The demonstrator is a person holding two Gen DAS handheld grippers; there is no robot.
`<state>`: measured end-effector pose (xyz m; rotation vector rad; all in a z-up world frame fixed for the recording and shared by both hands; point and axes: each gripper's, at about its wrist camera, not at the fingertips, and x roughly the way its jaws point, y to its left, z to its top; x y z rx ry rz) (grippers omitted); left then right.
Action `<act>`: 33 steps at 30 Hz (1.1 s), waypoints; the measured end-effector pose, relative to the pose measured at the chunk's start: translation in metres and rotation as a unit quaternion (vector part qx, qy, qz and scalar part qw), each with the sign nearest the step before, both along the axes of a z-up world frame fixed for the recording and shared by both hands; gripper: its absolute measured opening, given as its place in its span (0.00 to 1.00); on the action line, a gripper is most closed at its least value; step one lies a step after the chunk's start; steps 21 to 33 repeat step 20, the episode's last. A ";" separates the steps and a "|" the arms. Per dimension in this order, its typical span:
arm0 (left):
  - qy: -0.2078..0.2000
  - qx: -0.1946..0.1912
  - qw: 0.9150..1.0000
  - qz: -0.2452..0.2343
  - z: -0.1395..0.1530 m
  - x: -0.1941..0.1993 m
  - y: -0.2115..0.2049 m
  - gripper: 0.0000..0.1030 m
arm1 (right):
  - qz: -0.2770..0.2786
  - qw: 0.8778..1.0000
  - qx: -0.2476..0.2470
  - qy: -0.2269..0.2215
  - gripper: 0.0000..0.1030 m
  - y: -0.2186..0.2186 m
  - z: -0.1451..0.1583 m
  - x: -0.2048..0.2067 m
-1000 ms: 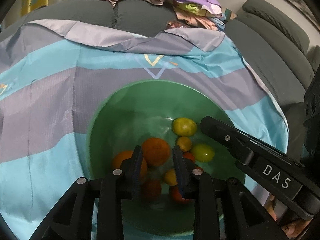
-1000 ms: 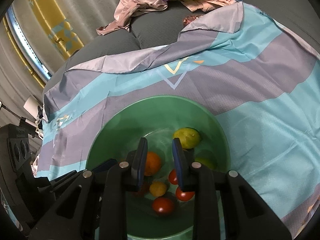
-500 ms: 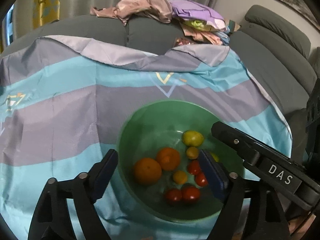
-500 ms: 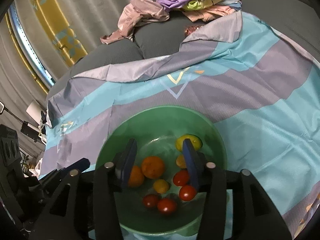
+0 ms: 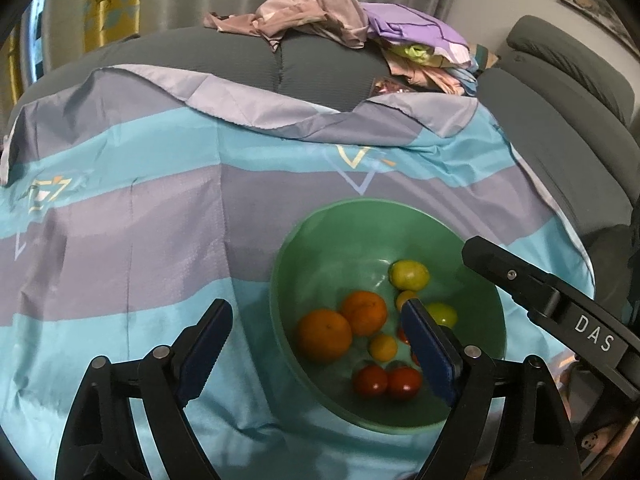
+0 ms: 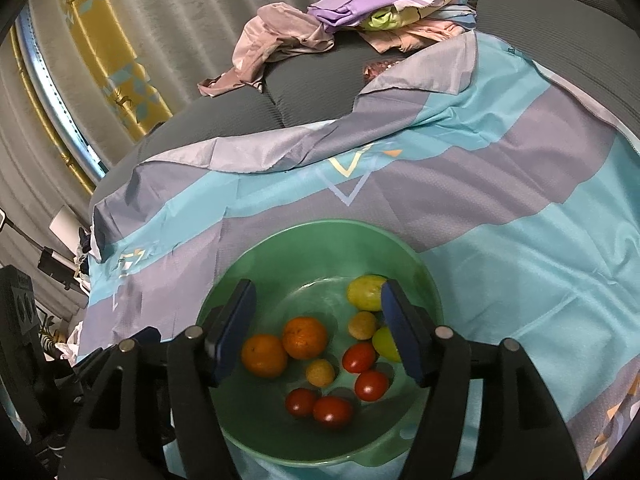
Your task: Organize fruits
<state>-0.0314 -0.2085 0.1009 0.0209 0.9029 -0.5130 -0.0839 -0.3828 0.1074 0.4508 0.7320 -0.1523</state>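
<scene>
A green bowl [image 5: 312, 240] [image 6: 416, 272] sits on a blue and grey striped cloth [image 5: 140, 220] [image 6: 520, 240]. It holds two oranges [image 5: 324, 334] [image 6: 304, 337], several red tomatoes [image 5: 370, 379] [image 6: 332, 412], small yellow fruits [image 5: 383, 347] [image 6: 320, 373] and yellow-green fruits [image 5: 409, 274] [image 6: 366, 292]. My left gripper [image 5: 316, 350] is open and empty above the bowl's left rim. My right gripper [image 6: 320, 334] is open and empty above the bowl; its black body shows in the left wrist view [image 5: 560, 312].
The cloth covers a grey sofa [image 5: 240, 64] [image 6: 304, 92]. A pile of pink and purple clothes [image 5: 340, 20] [image 6: 340, 20] lies on the sofa back. Curtains [image 6: 120, 40] hang behind. A grey armchair [image 5: 568, 88] stands at the right.
Both grippers have opened from nearly shut and drawn back up and away from the bowl. The fruits now lie free in the bowl.
</scene>
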 end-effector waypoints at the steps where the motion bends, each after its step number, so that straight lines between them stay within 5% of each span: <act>1: 0.000 0.000 1.000 0.000 0.000 0.000 0.001 0.84 | -0.001 1.000 -0.001 0.001 0.64 0.000 0.000 0.000; 33: 0.002 -0.005 1.000 0.008 0.002 0.002 0.007 0.84 | -0.011 1.000 -0.012 0.009 0.64 0.000 -0.002 -0.001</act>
